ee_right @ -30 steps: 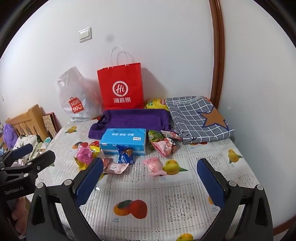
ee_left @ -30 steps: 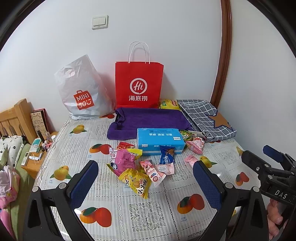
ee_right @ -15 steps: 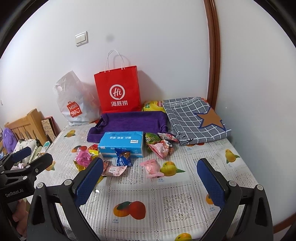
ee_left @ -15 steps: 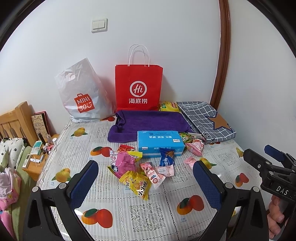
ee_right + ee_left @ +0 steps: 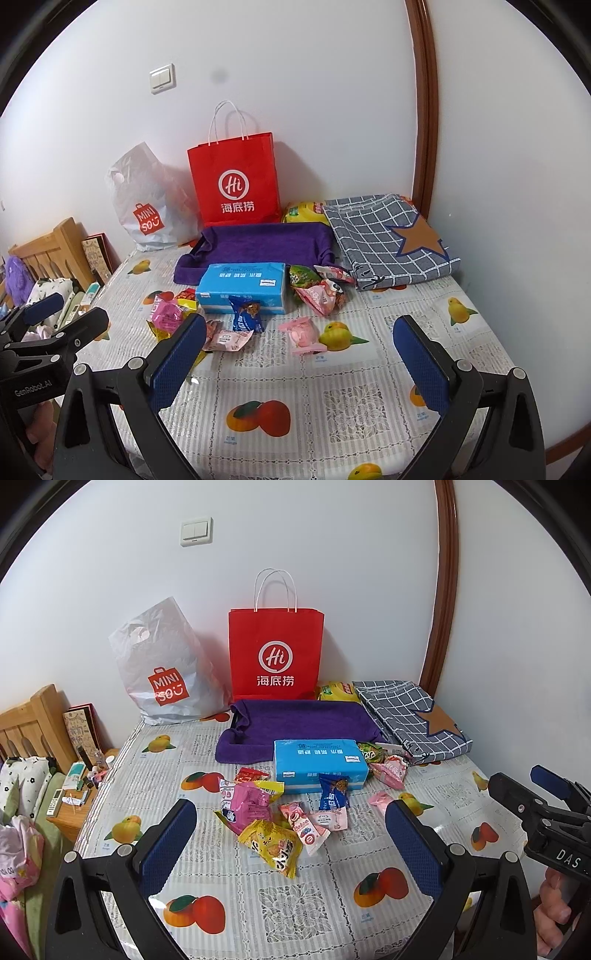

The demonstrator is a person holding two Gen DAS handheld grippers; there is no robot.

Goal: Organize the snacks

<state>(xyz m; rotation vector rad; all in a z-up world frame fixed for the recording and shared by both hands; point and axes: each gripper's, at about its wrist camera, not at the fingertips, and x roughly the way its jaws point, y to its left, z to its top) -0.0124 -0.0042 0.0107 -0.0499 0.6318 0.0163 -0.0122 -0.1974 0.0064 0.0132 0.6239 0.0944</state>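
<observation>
Both views are being pulled back and raised a little compared with a second ago: more wall is being shown above the red paper bag [image 5: 275,653], and the snack packets [image 5: 280,812] are being seen smaller and farther off. Nothing on the tabletop [image 5: 295,897] is being disturbed; the packets are lying scattered in front of the blue box [image 5: 319,762], where they lay before. The left hand-held gripper [image 5: 290,843] is being held wide apart and empty above the near edge, the yellow packet [image 5: 273,843] lying beyond and between its pads. The right hand-held gripper [image 5: 299,358] is likewise being held spread and empty, with the pink packet [image 5: 303,334] ahead of it. The purple cloth-lined tray [image 5: 295,723] behind the box is sitting unfilled. No sorting is judged to be under way yet; a first pick is probably being lined up.
</observation>
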